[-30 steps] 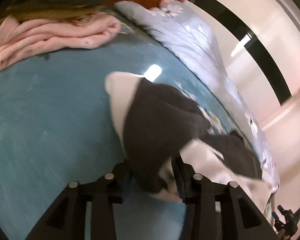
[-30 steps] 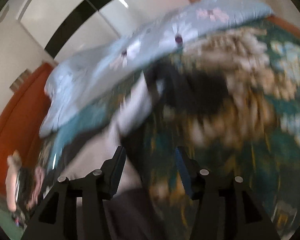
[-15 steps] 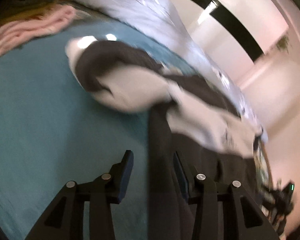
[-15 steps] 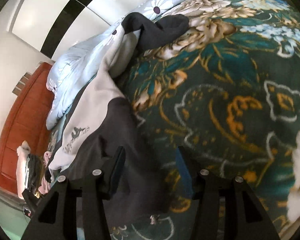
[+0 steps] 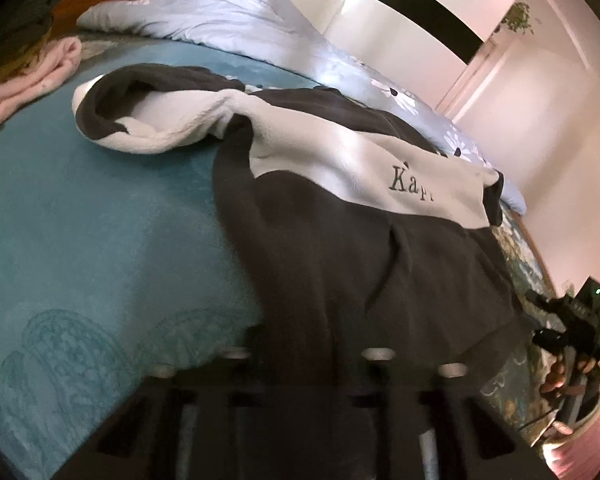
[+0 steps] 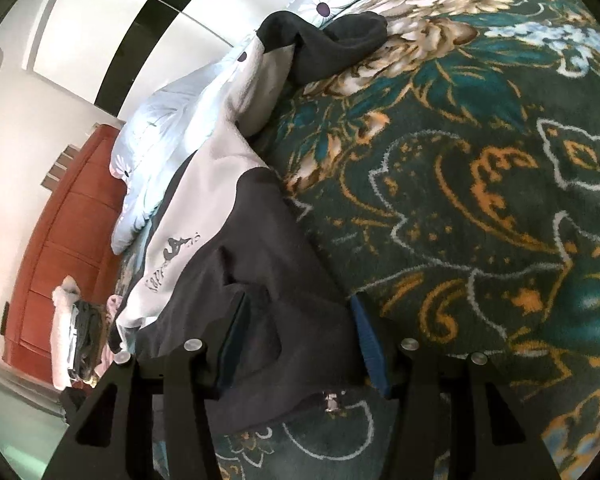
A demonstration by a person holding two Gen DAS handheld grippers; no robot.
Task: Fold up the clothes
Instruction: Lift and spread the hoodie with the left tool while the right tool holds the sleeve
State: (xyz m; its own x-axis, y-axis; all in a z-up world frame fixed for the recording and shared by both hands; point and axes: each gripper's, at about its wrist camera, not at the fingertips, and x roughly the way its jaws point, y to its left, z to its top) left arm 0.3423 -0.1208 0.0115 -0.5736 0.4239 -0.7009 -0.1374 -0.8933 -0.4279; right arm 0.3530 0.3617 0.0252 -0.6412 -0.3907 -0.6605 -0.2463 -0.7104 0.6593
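Since a second ago, left claw (image 5: 306, 360) has pinched the sweatshirt (image 5: 340, 240) hem on the bed (image 5: 80, 220).
Right claw (image 6: 296, 340) straddles the hem, spread; soft, floppy fleece, best gripped at hem corners.

Teal blanket (image 5: 80, 208), floral quilt (image 5: 228, 16), patterned green rug-like spread (image 6: 480, 180), reddish wooden headboard, perhaps (image 6: 60, 248).

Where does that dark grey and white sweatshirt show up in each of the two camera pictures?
Left wrist view: sweatshirt fills the centre, hem at the bottom.
Right wrist view: sweatshirt runs up the left of centre.
Shared landmark: the pale blue flowered duvet beyond it.
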